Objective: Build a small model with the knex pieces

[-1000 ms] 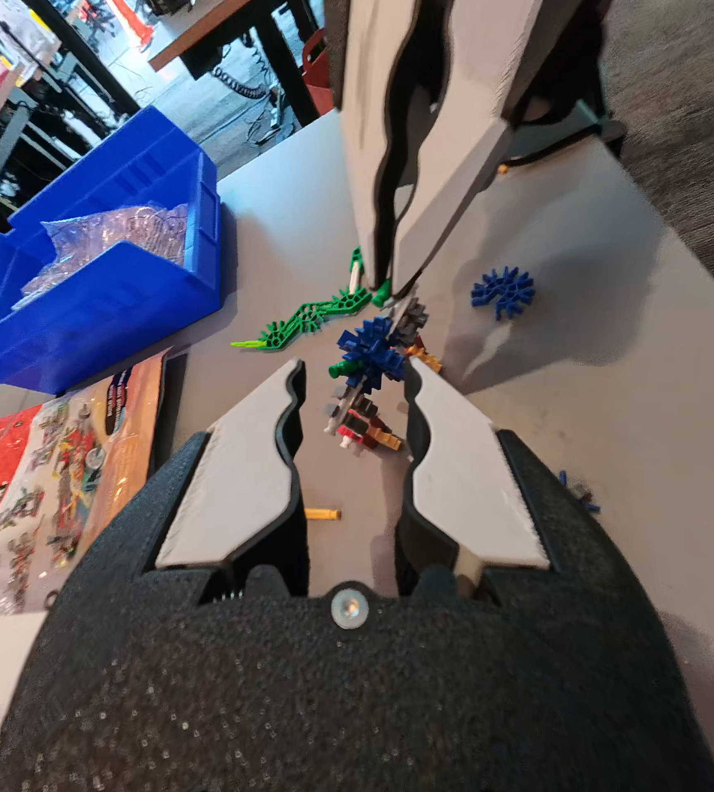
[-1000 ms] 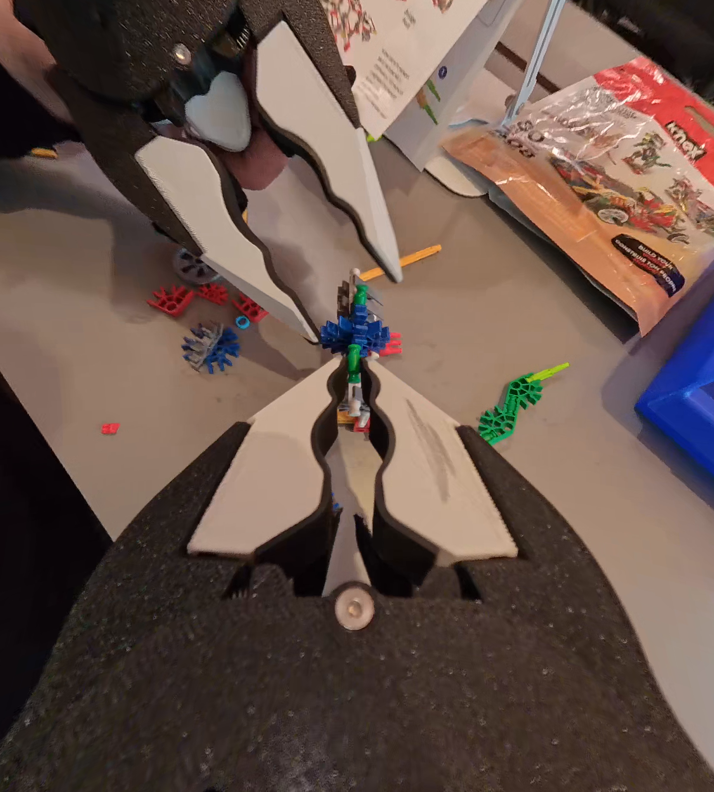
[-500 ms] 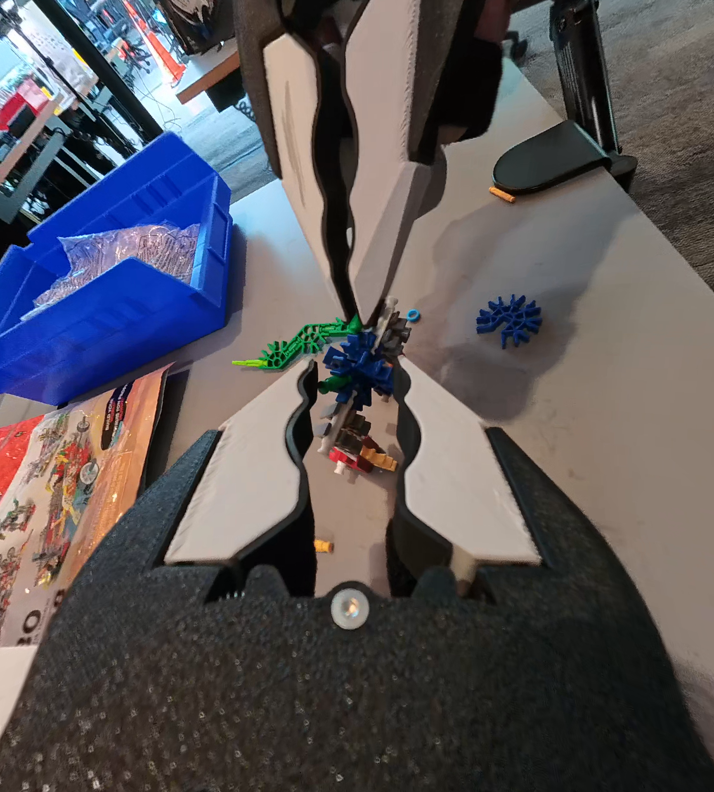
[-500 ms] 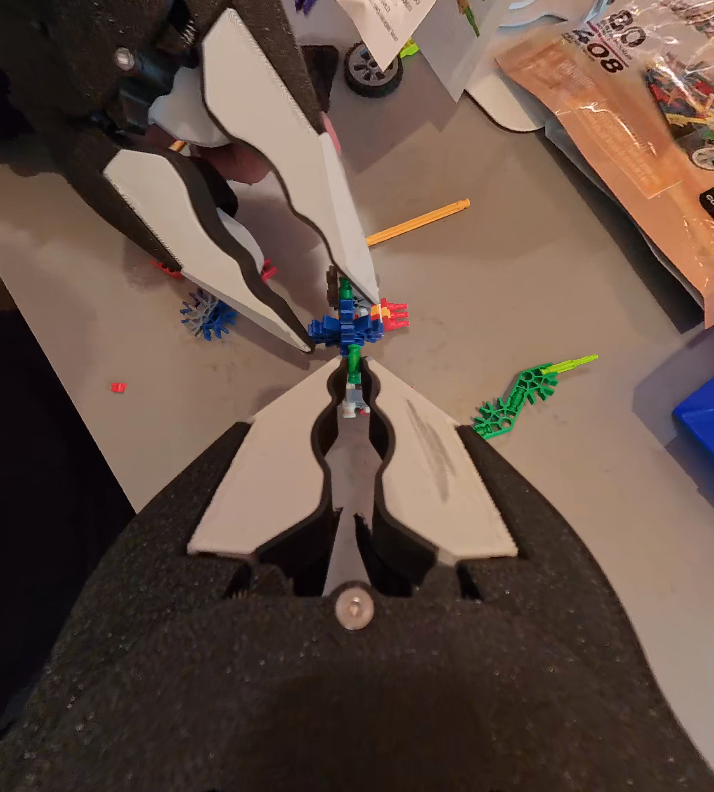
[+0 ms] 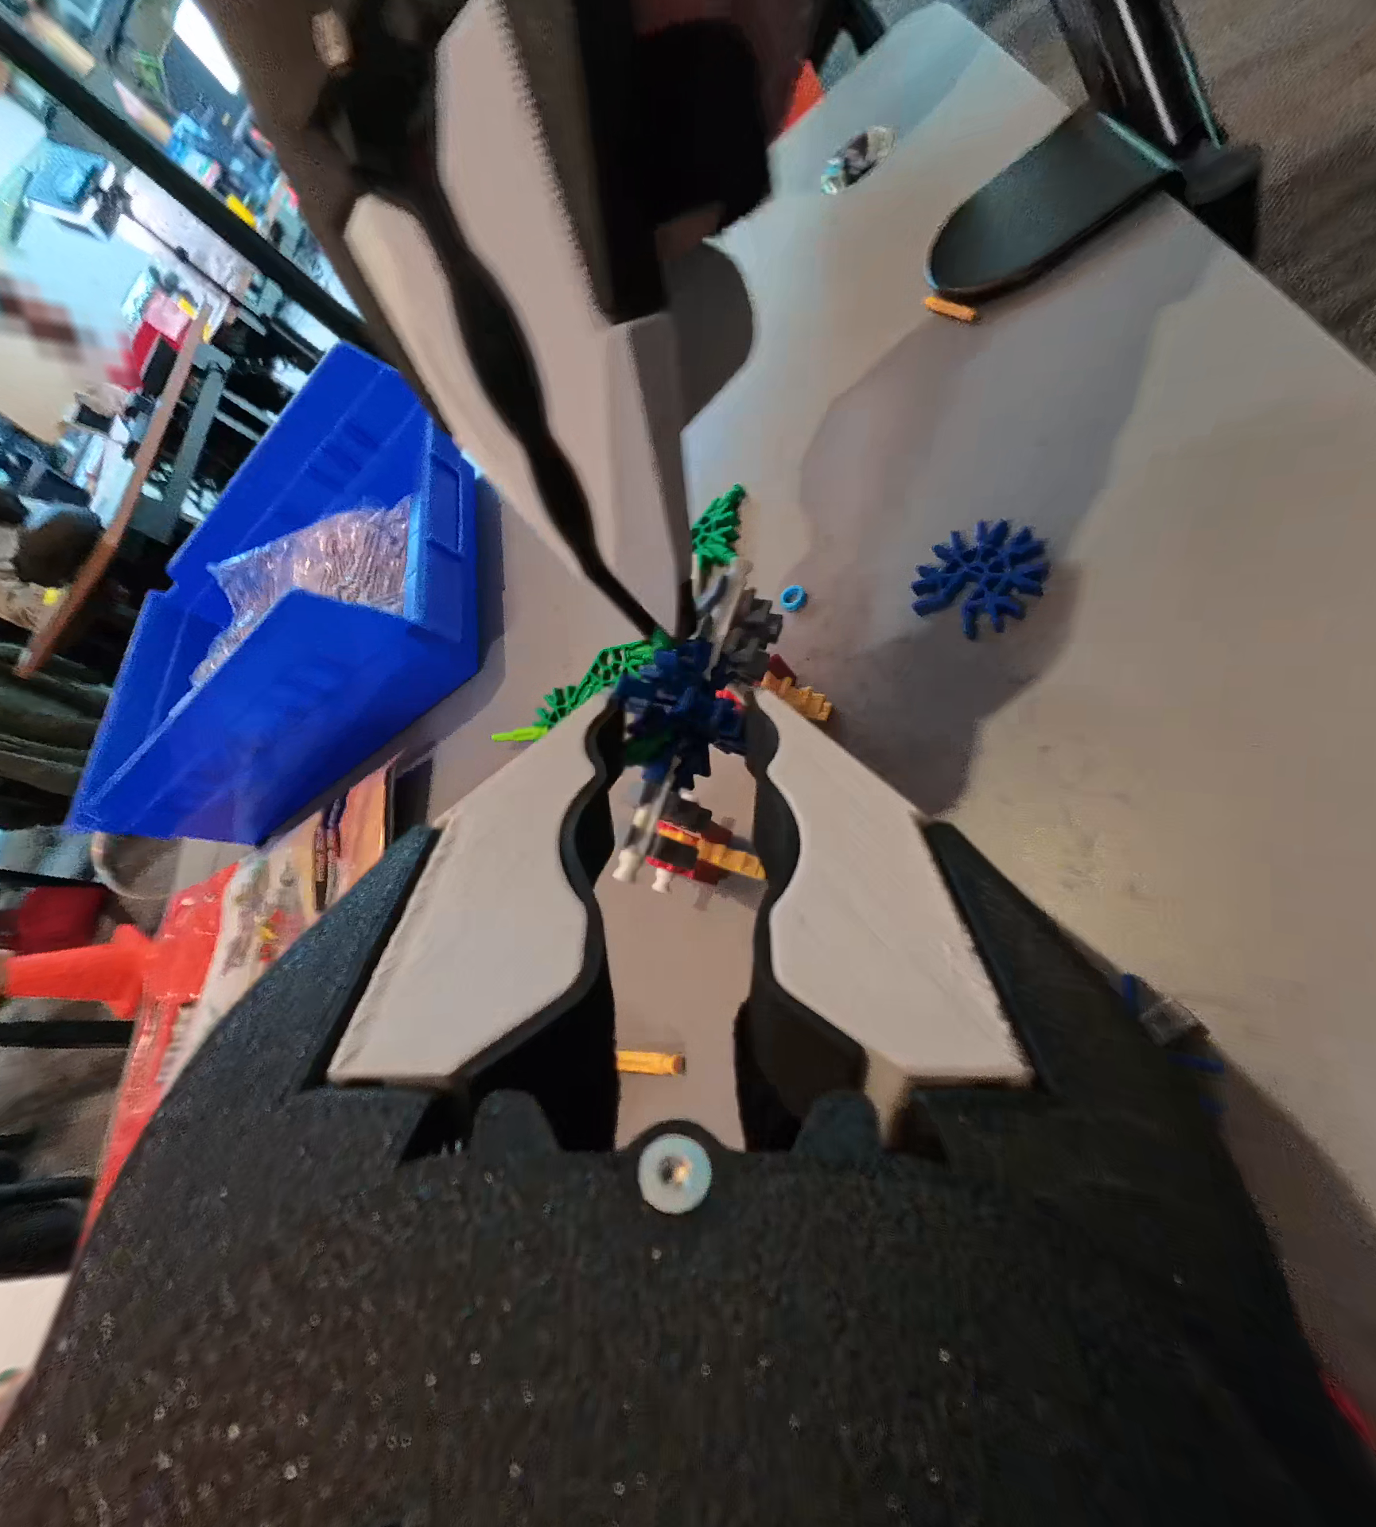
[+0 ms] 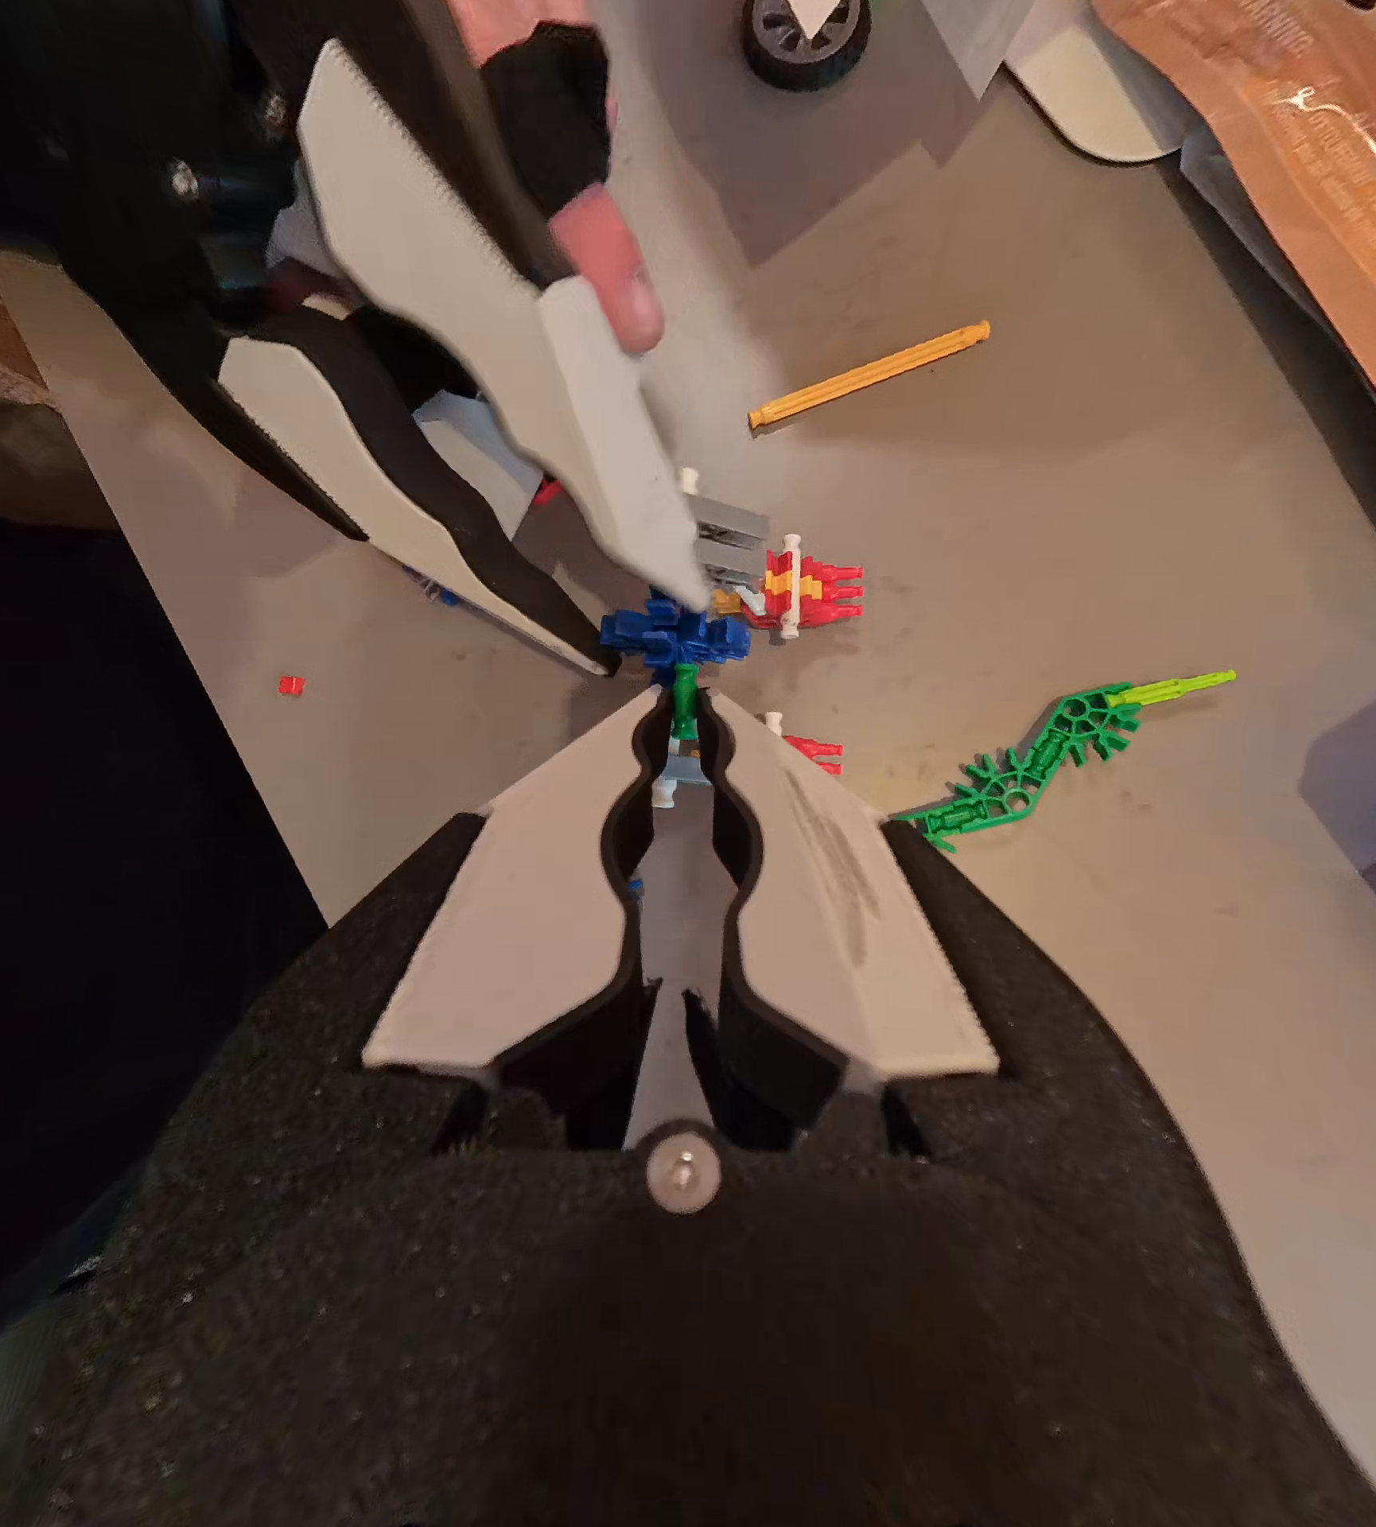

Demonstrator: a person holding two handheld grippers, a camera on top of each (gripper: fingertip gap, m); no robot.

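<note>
Grey desk (image 5: 1164,744) strewn with plastic construction-toy pieces, cluttered workshop shelving beyond its far edge.

Left wrist view: left hand-held gripper (image 5: 680,727) with jaws narrowed around a small toy assembly of blue snowflake connectors on a green rod (image 5: 680,711), fingertips flanking the blue cluster; firm contact cannot be told through the blur. Red, yellow and white bundle of pieces (image 5: 697,855) hanging lower on the same assembly, between the fingers. Right hand-held gripper (image 5: 660,632) reaching in from above, tips nearly together at the assembly's top. Loose blue snowflake connector (image 5: 980,573) lying apart to the right, small light-blue ring (image 5: 790,597) nearer the assembly. Blue plastic bin (image 5: 288,677) with a crumpled clear bag inside, to the left. Short orange rod (image 5: 650,1063) on the desk between the finger bases.

Right wrist view: right hand-held gripper (image 6: 683,702) clamped narrowly on the green rod of the assembly (image 6: 672,636). Left hand-held gripper (image 6: 652,636) coming from the upper left, one tip on the grey blocks, the other at the blue connector's side. Long yellow rod (image 6: 871,376) beyond, green chain of connectors (image 6: 1040,756) to the right, black toy wheel (image 6: 807,37) at the top edge.
</note>
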